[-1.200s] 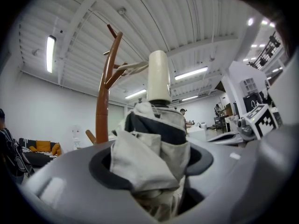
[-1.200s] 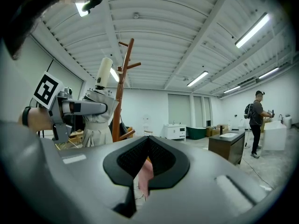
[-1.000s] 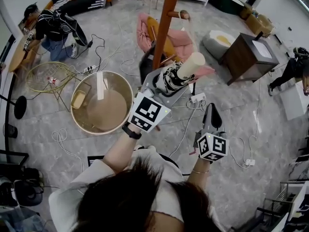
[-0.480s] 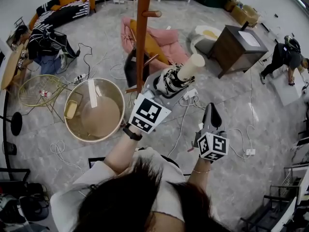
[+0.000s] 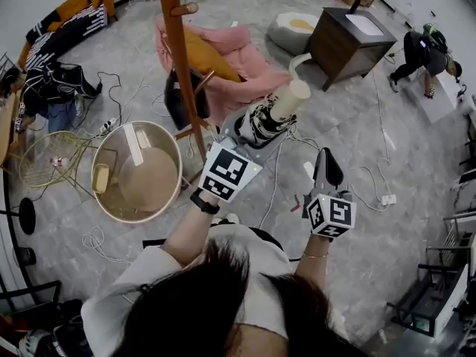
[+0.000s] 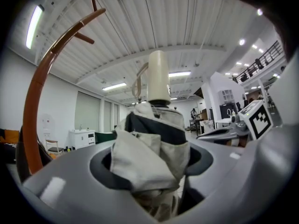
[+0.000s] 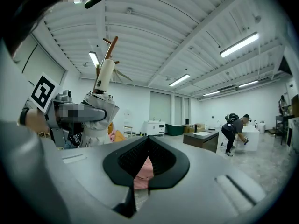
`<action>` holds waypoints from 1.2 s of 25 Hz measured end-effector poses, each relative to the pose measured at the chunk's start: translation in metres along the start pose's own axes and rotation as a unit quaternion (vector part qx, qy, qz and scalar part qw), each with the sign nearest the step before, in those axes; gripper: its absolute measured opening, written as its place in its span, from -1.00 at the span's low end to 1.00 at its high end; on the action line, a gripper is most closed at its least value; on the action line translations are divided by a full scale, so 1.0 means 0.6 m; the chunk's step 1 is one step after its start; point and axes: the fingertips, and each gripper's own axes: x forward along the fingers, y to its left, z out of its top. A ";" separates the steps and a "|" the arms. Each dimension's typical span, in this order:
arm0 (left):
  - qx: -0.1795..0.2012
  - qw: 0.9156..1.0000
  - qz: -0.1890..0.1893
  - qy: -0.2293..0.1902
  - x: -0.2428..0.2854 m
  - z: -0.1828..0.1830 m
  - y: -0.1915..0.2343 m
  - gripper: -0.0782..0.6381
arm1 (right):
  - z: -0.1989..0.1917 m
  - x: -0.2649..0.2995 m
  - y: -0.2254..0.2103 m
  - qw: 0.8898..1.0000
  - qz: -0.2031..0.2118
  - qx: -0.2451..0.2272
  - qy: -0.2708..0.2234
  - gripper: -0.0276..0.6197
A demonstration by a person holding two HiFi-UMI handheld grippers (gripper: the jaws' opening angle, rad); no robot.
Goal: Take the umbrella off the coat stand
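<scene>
Two grippers: left gripper (image 5: 253,133) clamps a folded umbrella (image 5: 287,101) just clear of the wooden coat stand (image 5: 181,58); right gripper (image 5: 327,169) closed, empty

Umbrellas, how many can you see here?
1. The folded umbrella is held in the left gripper, right of the coat stand and apart from it. Others may be hidden among the things on the floor.
</scene>
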 end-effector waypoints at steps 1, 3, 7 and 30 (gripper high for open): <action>-0.002 1.000 -0.005 0.004 0.006 -0.007 -0.004 0.16 | -0.005 -0.001 -0.006 1.000 -0.004 -0.001 0.005 -0.91; -0.007 1.000 -0.014 0.011 0.013 -0.021 -0.013 0.16 | -0.016 -0.005 -0.018 1.000 -0.012 -0.003 0.015 -0.91; -0.018 0.999 -0.027 0.025 0.021 -0.053 -0.026 0.16 | -0.041 -0.010 -0.032 0.999 -0.022 -0.004 0.033 -0.91; -0.068 0.992 -0.030 0.101 -0.006 -0.222 -0.031 0.16 | -0.152 -0.026 -0.030 0.995 -0.022 0.006 0.096 -0.91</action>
